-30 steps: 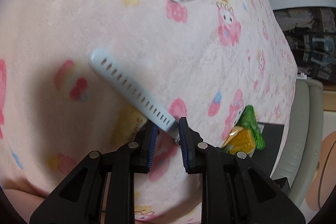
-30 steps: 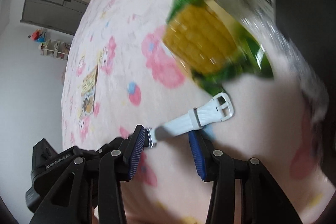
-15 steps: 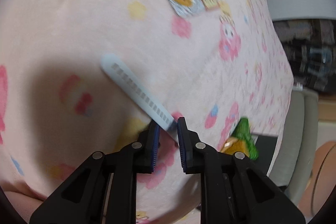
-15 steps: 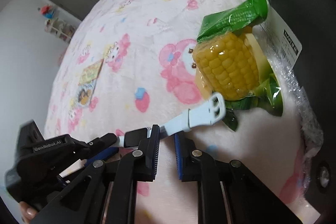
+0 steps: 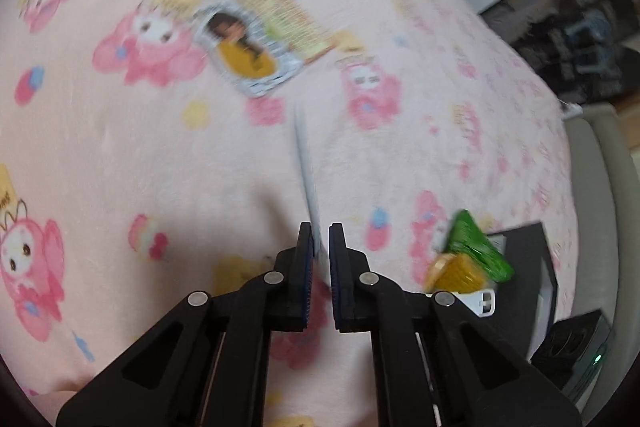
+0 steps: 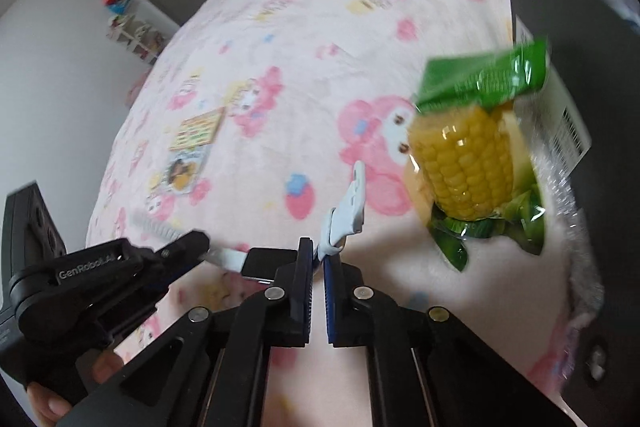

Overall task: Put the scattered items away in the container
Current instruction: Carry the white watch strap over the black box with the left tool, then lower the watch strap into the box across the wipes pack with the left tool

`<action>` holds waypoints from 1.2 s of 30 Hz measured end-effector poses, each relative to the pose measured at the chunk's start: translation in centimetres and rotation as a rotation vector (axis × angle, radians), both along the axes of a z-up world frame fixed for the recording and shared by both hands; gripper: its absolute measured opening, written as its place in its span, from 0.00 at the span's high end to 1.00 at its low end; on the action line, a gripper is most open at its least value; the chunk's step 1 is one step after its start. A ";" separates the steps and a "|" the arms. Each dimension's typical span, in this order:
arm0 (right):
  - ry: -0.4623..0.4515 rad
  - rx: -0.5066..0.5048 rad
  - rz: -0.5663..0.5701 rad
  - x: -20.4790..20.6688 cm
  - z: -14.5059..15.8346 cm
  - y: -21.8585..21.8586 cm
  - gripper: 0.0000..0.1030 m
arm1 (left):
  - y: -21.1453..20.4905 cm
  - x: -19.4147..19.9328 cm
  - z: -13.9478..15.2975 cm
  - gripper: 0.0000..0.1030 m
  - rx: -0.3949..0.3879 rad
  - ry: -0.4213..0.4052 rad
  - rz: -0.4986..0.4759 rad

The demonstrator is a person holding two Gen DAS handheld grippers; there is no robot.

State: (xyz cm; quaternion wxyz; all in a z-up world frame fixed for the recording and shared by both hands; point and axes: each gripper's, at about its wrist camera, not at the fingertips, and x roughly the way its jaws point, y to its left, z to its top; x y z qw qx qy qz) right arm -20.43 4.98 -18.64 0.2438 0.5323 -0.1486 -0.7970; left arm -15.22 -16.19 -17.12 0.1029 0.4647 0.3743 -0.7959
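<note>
A watch with a pale blue strap and a black face (image 6: pixel 264 261) hangs between my two grippers, just above the pink blanket. The left gripper (image 5: pixel 318 239) is closing tight on the perforated strap half (image 5: pixel 306 163), which stands edge-on between its pads. On the buckle half (image 6: pixel 352 203) my right gripper (image 6: pixel 318 251) is closing tight too. The left gripper (image 6: pixel 192 243) also shows in the right wrist view, with a hand under it. A packet of corn (image 6: pixel 468 167) lies to the right, against a black container (image 6: pixel 560 7).
A picture card (image 5: pixel 248 43) lies flat further up the pink cartoon-print blanket (image 5: pixel 120 147). In the left wrist view the corn packet (image 5: pixel 468 259) and the black container (image 5: pixel 528 267) sit near the bed's right edge. Beyond that edge stand grey furniture and dark shelves.
The right jaws narrowed from wide to tight on the buckle strap. Both grippers rose and rolled, lifting the watch off the blanket and turning its strap edge-on.
</note>
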 end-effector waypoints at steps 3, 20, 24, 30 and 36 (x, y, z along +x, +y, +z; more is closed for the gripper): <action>0.053 -0.005 0.021 1.0 2.5 1.0 0.97 | 0.4 0.6 1.1 0.94 0.052 0.062 -0.038; 0.242 0.048 0.021 4.1 12.1 8.3 0.97 | 10.9 2.5 10.0 0.94 -0.066 0.220 -0.228; 0.252 0.038 -0.008 3.9 12.7 11.1 0.97 | 13.8 1.7 11.1 0.94 -0.072 0.218 -0.260; 0.273 0.018 -0.060 2.9 13.2 16.0 0.97 | 18.7 -0.4 12.5 0.94 -0.093 0.240 -0.343; 0.293 0.049 -0.089 0.2 13.6 21.5 0.97 | 23.6 -4.0 12.3 0.94 -0.068 0.231 -0.424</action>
